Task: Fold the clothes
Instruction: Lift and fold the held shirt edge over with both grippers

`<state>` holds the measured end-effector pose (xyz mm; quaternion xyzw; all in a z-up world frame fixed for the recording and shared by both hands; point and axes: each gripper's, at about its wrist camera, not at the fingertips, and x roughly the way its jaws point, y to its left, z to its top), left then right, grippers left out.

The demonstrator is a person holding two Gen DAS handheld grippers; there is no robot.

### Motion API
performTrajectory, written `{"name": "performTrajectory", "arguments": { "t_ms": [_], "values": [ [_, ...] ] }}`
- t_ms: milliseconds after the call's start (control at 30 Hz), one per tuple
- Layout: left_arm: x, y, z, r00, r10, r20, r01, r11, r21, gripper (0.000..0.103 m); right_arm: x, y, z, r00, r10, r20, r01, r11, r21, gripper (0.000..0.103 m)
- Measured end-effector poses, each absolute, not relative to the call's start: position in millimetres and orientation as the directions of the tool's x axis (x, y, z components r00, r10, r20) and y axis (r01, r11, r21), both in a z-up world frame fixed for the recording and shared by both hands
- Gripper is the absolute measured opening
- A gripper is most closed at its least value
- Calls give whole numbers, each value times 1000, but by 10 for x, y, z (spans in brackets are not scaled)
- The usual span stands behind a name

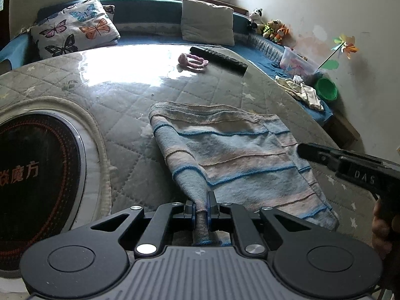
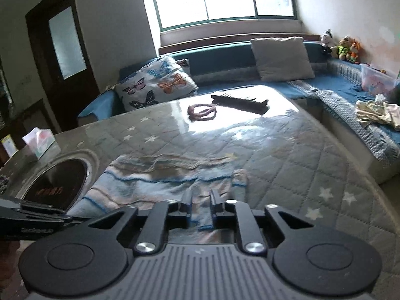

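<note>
A striped blue, pink and beige knit garment (image 1: pixel 232 150) lies on the quilted star-print table cover (image 1: pixel 120 125). My left gripper (image 1: pixel 202 206) is shut on the garment's sleeve end, which runs back between its fingers. My right gripper (image 2: pixel 201 200) sits low over the garment's near edge (image 2: pixel 160 182) with its fingers a little apart and cloth showing between them; it also shows in the left wrist view (image 1: pixel 303 150) at the garment's right edge. The left gripper's body shows at the lower left of the right wrist view (image 2: pixel 32 215).
An induction cooktop (image 1: pixel 32 175) is set in the table at the left. A pink plush toy (image 1: pixel 192 61) and a black remote-like bar (image 1: pixel 220 56) lie at the far side. A tissue box (image 2: pixel 38 142), butterfly pillow (image 1: pixel 75 27), sofa clothes (image 1: pixel 302 90) and green bowl (image 1: pixel 326 88) surround.
</note>
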<state>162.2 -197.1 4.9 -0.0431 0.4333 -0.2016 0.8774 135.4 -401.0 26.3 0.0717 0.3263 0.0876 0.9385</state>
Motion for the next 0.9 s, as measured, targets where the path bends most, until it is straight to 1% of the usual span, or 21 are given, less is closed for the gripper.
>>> {"name": "performTrajectory", "arguments": {
  "t_ms": [33,167,300,367,433,467,500,600,733,767,800,833,900],
  "values": [
    [1619,-1971,43,543,-391,-743,319,915,-248,9,1348,-3972,248,764,223,-605,-132,973,191,19],
    [1607,-1938,29,531,-400,-748,328,910,-253,9,1331,-3823,170,738,245,-629,-183,969,164,27],
    [1604,-1868,25,511,-420,-750,329,902,-281,9,1353,-3792,87,717,246,-652,-192,969,154,28],
    [1607,-1828,20,500,-429,-752,322,898,-299,12,1368,-3805,95,712,252,-656,-200,968,154,28],
    [1612,-1793,26,492,-434,-755,316,897,-310,14,1385,-3812,119,711,255,-656,-207,966,151,31],
    [1615,-1778,34,489,-434,-756,315,897,-311,15,1396,-3806,158,718,253,-649,-209,967,146,38],
    [1620,-1762,41,492,-431,-757,312,899,-308,15,1417,-3800,195,725,249,-642,-211,968,136,39],
    [1623,-1731,74,501,-420,-757,311,903,-295,16,1550,-3789,259,739,236,-631,-206,971,121,39],
    [1619,-1651,83,503,-419,-756,306,904,-297,19,1818,-3796,240,733,239,-637,-194,971,141,37],
    [1619,-1628,80,502,-418,-757,302,905,-299,21,1884,-3794,210,727,237,-644,-189,971,144,35],
    [1620,-1606,77,501,-417,-758,298,906,-301,22,1944,-3796,169,722,233,-652,-182,972,147,30],
    [1613,-1587,71,501,-417,-758,296,906,-303,23,2004,-3797,128,716,230,-660,-174,973,150,27],
    [1606,-1533,63,505,-414,-758,293,908,-301,23,2096,-3805,30,711,208,-672,-153,978,141,25]
  ]
}}
